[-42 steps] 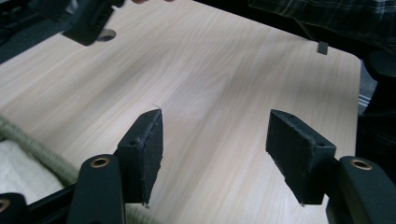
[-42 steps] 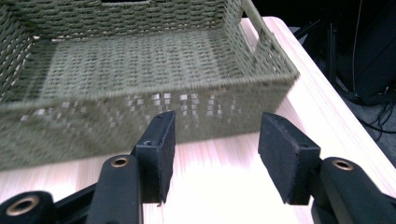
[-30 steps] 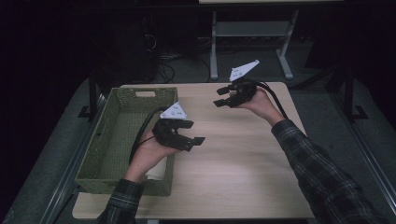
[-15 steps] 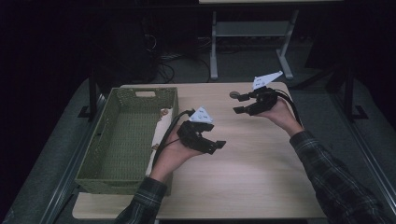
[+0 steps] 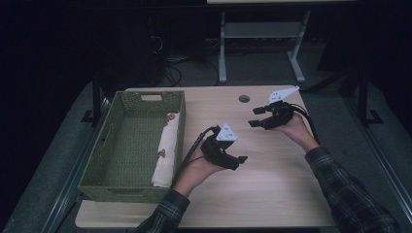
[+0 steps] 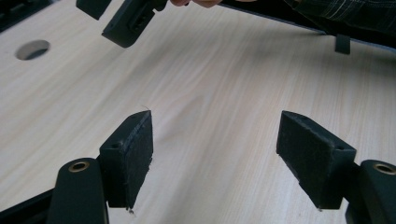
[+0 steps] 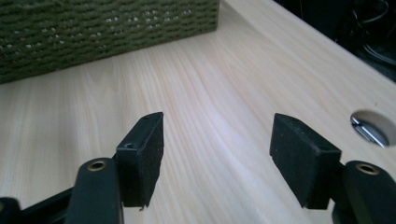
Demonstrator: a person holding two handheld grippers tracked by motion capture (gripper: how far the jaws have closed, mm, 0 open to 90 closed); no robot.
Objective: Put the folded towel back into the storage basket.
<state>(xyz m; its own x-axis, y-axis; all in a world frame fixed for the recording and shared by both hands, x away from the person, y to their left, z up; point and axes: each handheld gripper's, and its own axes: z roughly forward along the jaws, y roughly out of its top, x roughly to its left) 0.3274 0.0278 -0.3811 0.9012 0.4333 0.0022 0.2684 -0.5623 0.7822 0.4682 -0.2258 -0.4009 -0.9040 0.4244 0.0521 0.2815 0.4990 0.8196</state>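
From the high view, both hands are out over the bare desk (image 5: 272, 184) and nothing is in either gripper. The left gripper (image 5: 237, 162) hangs near the middle of the desk with its jaws apart and empty, and the right gripper (image 5: 257, 116) sits farther back by the round cable hole (image 5: 244, 98), jaws also apart; those have just been opening a bit more, with nothing between them. The thing nearest to them is the rolled white cloth (image 5: 167, 148), lying lengthwise inside the green woven basket (image 5: 97, 160) against its right-hand wall, just across that wall from the left hand. There's a small brownish bit on it I can't make out. In the left gripper view, the two black pads (image 6: 133, 156) stand wide over plain wood, and the other gripper (image 6: 128, 21) pokes in at the top. In the right gripper view, same story: pads (image 7: 144, 149) wide apart, bare wood between them, the basket's side (image 7: 107, 32) across the top and the cable hole (image 7: 373, 127) off to the right. My guess on handling: that cloth looks light, soft and floppy, not fragile, so it'll sag and maybe unroll if pinched at one end. I'd take it around the middle of the roll, or one gripper near each end, coming straight down to clear the basket wall.
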